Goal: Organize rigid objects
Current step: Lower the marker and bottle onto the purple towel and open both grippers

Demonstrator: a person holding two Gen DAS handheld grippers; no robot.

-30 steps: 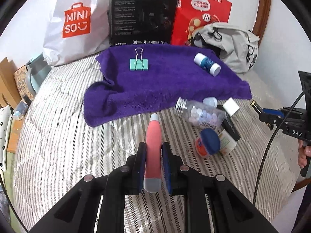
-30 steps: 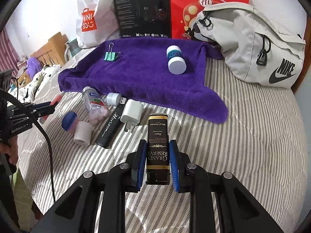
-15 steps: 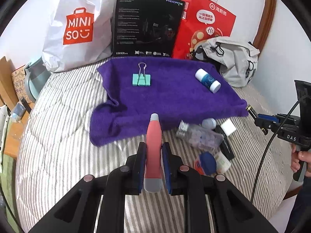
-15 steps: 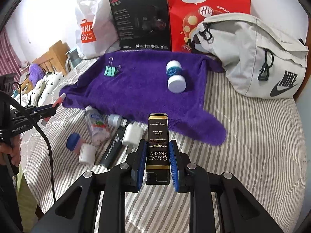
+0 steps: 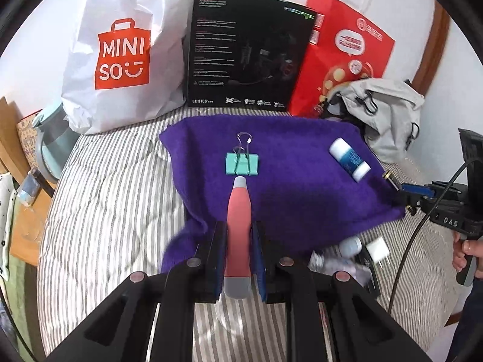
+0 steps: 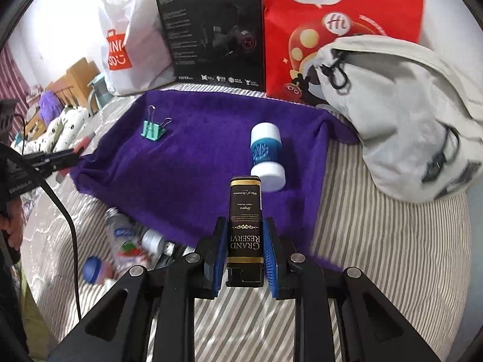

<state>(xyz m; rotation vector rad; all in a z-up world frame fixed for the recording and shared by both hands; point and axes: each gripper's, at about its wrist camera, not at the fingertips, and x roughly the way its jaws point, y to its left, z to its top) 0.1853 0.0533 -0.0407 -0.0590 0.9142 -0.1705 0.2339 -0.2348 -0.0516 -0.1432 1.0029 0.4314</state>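
My left tool [image 5: 238, 256] is clamped on the red pen [image 5: 239, 229], long axis pointing far toward the teal clip [image 5: 242, 164] on the purple towel [image 5: 302, 187]; my right tool [image 6: 244, 256] grips the black box [image 6: 244, 226].

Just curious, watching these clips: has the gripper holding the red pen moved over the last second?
Yes. The left gripper with the red pen advanced toward the purple towel; its tip now nearly reaches the green binder clip, earlier far ahead.
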